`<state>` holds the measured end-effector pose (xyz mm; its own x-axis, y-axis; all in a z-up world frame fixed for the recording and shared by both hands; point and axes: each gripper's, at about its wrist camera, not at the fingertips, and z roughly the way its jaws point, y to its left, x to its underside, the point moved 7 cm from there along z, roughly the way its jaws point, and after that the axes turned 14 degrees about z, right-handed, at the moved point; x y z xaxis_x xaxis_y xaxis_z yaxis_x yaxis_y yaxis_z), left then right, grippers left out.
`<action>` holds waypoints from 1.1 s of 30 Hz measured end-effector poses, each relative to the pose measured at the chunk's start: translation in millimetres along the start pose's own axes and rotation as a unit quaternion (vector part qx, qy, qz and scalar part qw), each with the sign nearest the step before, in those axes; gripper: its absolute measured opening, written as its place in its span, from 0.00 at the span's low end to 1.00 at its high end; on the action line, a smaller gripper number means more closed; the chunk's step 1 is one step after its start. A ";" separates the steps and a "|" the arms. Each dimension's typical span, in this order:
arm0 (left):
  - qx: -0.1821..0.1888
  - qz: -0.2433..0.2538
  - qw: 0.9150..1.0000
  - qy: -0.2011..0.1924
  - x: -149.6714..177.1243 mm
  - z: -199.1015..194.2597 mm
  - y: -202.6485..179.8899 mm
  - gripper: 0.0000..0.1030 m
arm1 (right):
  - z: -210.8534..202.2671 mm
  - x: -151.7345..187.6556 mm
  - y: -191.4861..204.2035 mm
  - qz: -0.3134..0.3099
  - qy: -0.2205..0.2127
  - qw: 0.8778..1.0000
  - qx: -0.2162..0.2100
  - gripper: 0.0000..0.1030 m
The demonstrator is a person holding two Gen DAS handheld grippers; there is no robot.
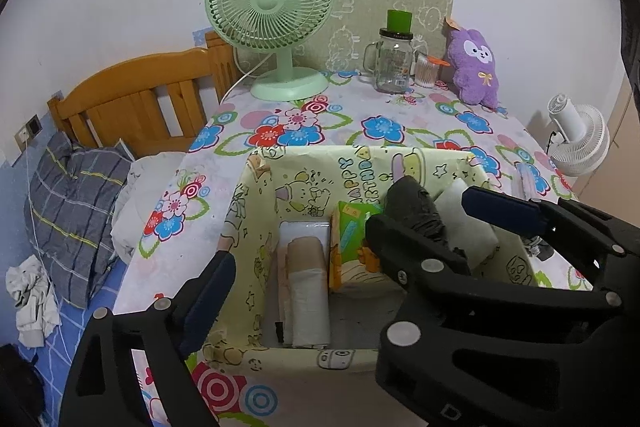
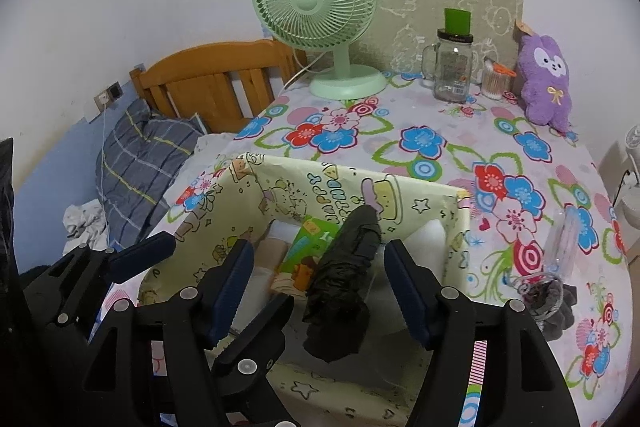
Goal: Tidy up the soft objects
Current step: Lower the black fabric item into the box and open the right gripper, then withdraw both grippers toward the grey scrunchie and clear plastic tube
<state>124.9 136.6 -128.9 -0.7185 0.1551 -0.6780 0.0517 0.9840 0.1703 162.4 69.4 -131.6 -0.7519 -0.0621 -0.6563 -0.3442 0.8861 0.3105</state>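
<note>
While poised wide open and empty, right hand-held gripper [image 2: 320,291] straddling limp, light black cloth bundle [image 2: 344,279]; best pinched mid-roll.

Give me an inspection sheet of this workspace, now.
Surface: floral tablecloth bearing yellow cartoon-paper box.
Job's things: in the box, black crumpled bundle, green tissue pack, beige and white rolls, white soft block.
Clutter: green desk fan, glass handled jar, purple plush toy, clear plastic pouch.
Grippers: left tongs open; right tongs open, straddling the bundle.
Cables: white fan cord; white wall-socket cable.
Surroundings: wooden headboard, plaid pillow, white fan.
</note>
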 end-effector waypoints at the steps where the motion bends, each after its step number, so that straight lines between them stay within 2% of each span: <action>1: 0.000 0.001 1.000 -0.001 -0.5 -0.9 -0.8 0.90 | -1.8 -0.5 -1.4 0.000 -0.002 1.000 0.001 0.70; 9: 0.004 0.001 1.000 -0.020 -11.7 -13.6 -15.4 0.96 | -23.6 -6.6 -12.6 0.005 -0.026 1.000 0.007 0.75; 15: 0.004 0.003 1.000 -0.029 -20.6 -21.3 -27.7 0.98 | -39.6 -11.5 -24.3 0.010 -0.045 0.999 0.023 0.83; 22: -0.006 0.014 0.999 -0.043 -30.5 -31.5 -39.3 1.00 | -56.1 -18.0 -37.0 0.016 -0.063 0.998 0.027 0.86; 25: -0.003 0.015 0.999 -0.049 -35.5 -35.7 -45.3 1.00 | -64.3 -21.5 -42.2 0.018 -0.073 0.997 0.029 0.89; 33: 0.000 0.021 0.998 -0.062 -46.5 -44.4 -60.5 1.00 | -83.5 -27.8 -56.1 0.021 -0.091 0.995 0.035 0.90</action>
<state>124.4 66.1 -75.9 -0.6242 0.2060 -0.7536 0.0797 0.9764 0.2009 155.7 -17.0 -73.4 -0.6478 0.0545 -0.7598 -0.2698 0.9164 0.2958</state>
